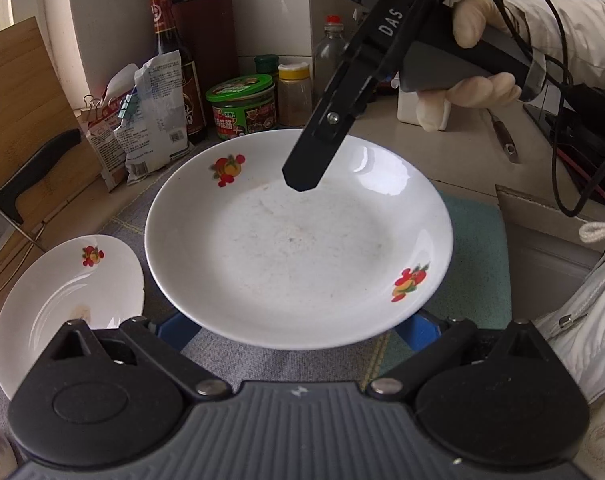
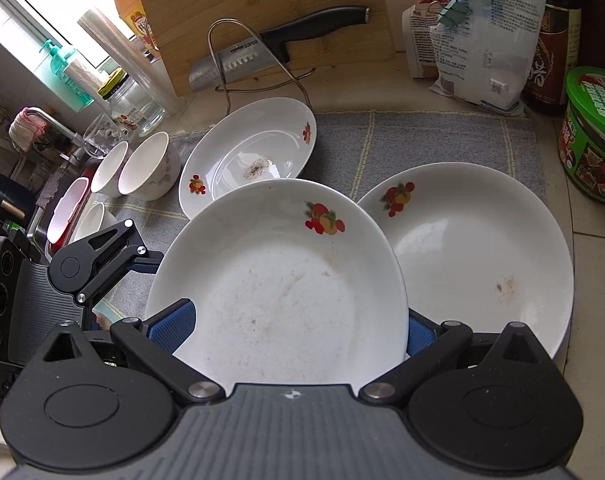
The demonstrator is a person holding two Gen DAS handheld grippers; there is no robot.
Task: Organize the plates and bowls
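1. Right wrist view: my right hand-held gripper has its jaws wide apart. The near edge of the middle plate sits between the blue pads. I cannot tell if the pads press on it.
2. My left hand-held gripper is wide apart too, and it is at another edge of the same plate. So both of mine are at one plate, and neither is clamped shut.
3. The middle plate lies partly over the right plate. I think it is going on top of that one, but it is not set flat yet.
4. A third plate, the far plate, lies alone on the grey cloth on the desk. It is near the other two but not stacked.
5. Two bowls stand side by side at the left edge of the cloth. Another white dish sits lower left, and I cannot see it well.
6. I think the job is just starting. No plate stack is finished. The far plate and the bowls are left to do.
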